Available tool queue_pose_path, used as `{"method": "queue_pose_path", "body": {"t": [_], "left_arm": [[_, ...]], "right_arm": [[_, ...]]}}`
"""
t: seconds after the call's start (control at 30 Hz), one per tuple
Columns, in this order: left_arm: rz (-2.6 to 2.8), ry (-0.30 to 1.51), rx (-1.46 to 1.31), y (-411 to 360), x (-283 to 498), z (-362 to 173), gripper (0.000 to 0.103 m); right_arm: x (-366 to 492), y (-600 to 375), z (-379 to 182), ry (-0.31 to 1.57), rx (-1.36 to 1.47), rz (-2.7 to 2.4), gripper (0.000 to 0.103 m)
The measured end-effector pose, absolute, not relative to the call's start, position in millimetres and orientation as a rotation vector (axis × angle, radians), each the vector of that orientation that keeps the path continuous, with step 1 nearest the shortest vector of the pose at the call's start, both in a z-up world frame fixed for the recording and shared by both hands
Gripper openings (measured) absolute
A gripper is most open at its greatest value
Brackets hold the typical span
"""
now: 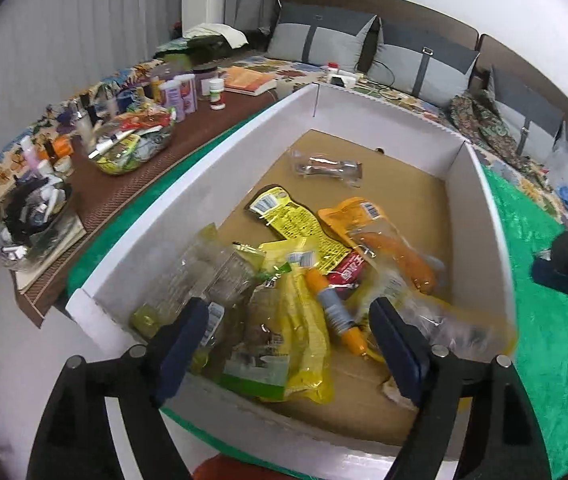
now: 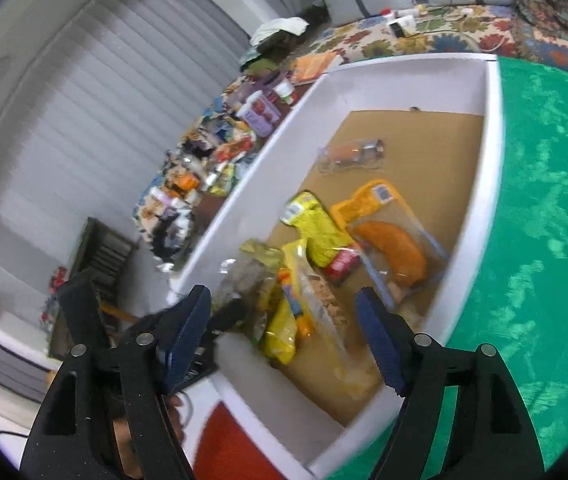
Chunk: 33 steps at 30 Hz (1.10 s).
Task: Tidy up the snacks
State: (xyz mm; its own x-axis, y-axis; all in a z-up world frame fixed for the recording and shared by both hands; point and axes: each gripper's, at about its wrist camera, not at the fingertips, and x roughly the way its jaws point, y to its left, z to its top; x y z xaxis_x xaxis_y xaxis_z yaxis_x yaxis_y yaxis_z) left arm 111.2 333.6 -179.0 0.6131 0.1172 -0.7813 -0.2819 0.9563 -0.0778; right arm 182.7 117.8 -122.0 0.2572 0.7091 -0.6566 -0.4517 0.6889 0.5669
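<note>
Left wrist view: both tools, left tool (image 1: 290, 342) and right tool (image 2: 284, 336), gape empty above snack packets (image 1: 304, 280).

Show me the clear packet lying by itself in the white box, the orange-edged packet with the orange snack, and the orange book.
Clear plastic packet (image 1: 330, 168), left wrist view, its middle.
Orange-edged packet with the orange snack (image 2: 390, 254), right wrist view, on the snack inside.
Orange paperback book (image 1: 247, 79), left wrist view, its cover.

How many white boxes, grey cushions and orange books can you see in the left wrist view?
White box: 1
Grey cushions: 3
Orange book: 1
Total: 5
</note>
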Motion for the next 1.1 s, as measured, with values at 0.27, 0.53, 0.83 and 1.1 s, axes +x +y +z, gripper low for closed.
{"method": "queue_pose_path", "body": {"t": [0.27,0.53,0.83,1.1], "left_arm": [[0.224,0.866,-0.139,291.8,128.3,-172.1,0.084],[0.246,0.830,-0.021,231.0,128.3,-152.4,0.084],[0.206,0.844,0.007,187.8,135.3,-144.7,0.085],[0.317,0.863,-0.055,202.9,130.0,-133.1,0.085]], "right_arm": [[188.1,74.2,-131.5,1.036,0.229,0.678,0.078],[172.6,30.6,-134.4,1.004,0.190,0.599,0.078],[172.5,-18.9,-141.2,1.006,0.217,0.503,0.078],[169.9,-9.7,-133.2,1.006,0.166,0.520,0.078]]}}
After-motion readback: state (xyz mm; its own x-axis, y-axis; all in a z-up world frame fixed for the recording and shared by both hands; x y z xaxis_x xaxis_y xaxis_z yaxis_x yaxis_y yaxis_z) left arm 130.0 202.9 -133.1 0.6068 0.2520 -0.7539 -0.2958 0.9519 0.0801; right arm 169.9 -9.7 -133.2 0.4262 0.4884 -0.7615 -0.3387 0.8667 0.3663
